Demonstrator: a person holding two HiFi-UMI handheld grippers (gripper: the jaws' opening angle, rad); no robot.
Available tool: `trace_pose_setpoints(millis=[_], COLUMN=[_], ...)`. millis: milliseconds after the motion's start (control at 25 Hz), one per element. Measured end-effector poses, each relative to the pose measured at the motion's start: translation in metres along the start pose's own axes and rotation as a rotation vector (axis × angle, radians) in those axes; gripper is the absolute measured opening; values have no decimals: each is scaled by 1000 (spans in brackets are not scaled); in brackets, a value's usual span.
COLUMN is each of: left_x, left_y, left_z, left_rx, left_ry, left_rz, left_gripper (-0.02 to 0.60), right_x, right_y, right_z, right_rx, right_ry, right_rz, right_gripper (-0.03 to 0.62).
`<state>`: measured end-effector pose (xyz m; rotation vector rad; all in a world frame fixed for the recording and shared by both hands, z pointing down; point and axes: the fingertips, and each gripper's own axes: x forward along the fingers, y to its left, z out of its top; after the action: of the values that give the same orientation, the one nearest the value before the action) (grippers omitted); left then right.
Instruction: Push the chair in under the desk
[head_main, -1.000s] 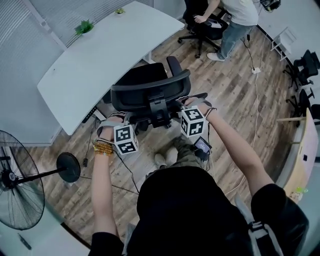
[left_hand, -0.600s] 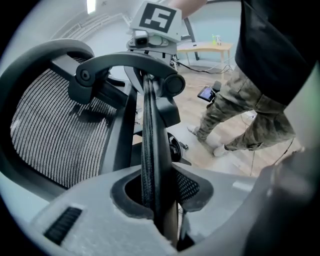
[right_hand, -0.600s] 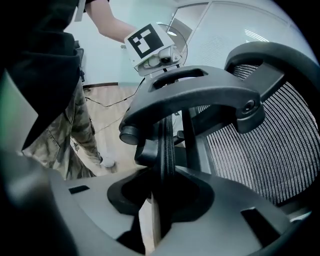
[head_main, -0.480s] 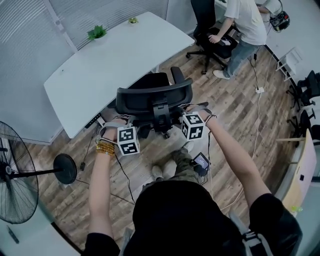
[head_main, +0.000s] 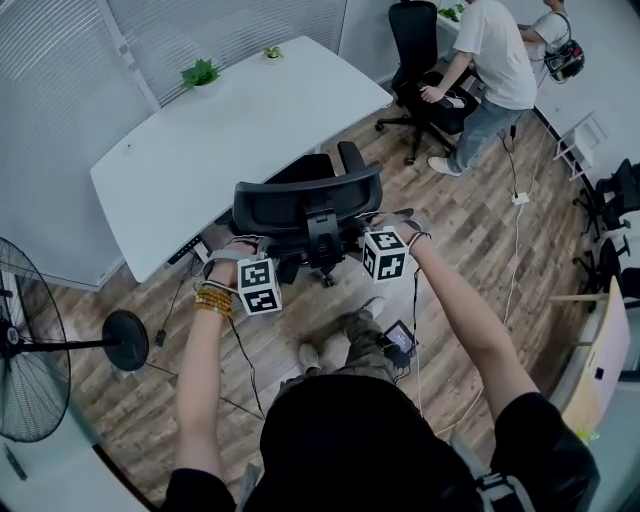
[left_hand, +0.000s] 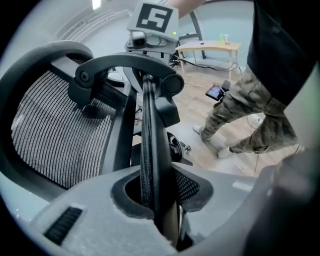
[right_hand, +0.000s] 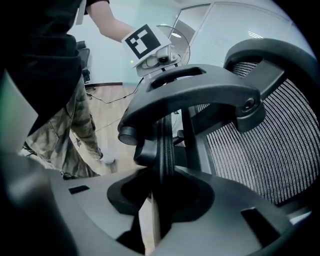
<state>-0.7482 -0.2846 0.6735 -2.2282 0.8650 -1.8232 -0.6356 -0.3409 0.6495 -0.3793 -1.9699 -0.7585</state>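
A black mesh office chair (head_main: 305, 200) stands at the front edge of the white desk (head_main: 200, 140), its seat tucked partly under the desktop. My left gripper (head_main: 243, 243) is shut on the left rim of the backrest (left_hand: 60, 125), and the rim edge (left_hand: 149, 165) runs between its jaws. My right gripper (head_main: 376, 220) is shut on the right rim of that backrest (right_hand: 270, 135), with the rim edge (right_hand: 164, 160) clamped between its jaws. Each gripper's marker cube faces the head view.
A standing fan (head_main: 30, 350) with a round base (head_main: 126, 340) is at the left. Another person (head_main: 495, 60) leans on a second black chair (head_main: 425, 60) at the upper right. Two small plants (head_main: 200, 72) sit on the desk's far side. Cables (head_main: 515, 230) cross the wooden floor.
The chair and both grippers on its backrest have moved toward the desk. Both grips are unchanged.
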Motion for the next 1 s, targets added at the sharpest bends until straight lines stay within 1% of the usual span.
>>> trace_pose_setpoints(millis=[120, 360, 520, 640, 1000], left_x=[3, 4, 12, 16, 25], left_y=[7, 6, 25, 39, 55], left_z=[0, -6, -1, -3, -8], left_rx=[-10, -20, -29, -25, -47], left_ry=[6, 16, 13, 13, 26], left_rz=[5, 15, -2, 12, 14], left_gripper=[95, 95, 94, 95, 94], right_x=[1, 6, 7, 10, 16], right_y=[-8, -11, -30, -42, -63], right_z=[-4, -2, -13, -16, -21], right_rx=[-8, -33, -32, -29, -50], right_ry=[-1, -4, -8, -6, -6], right_rz=[5, -6, 5, 8, 15], right_gripper=[110, 110, 110, 110, 110])
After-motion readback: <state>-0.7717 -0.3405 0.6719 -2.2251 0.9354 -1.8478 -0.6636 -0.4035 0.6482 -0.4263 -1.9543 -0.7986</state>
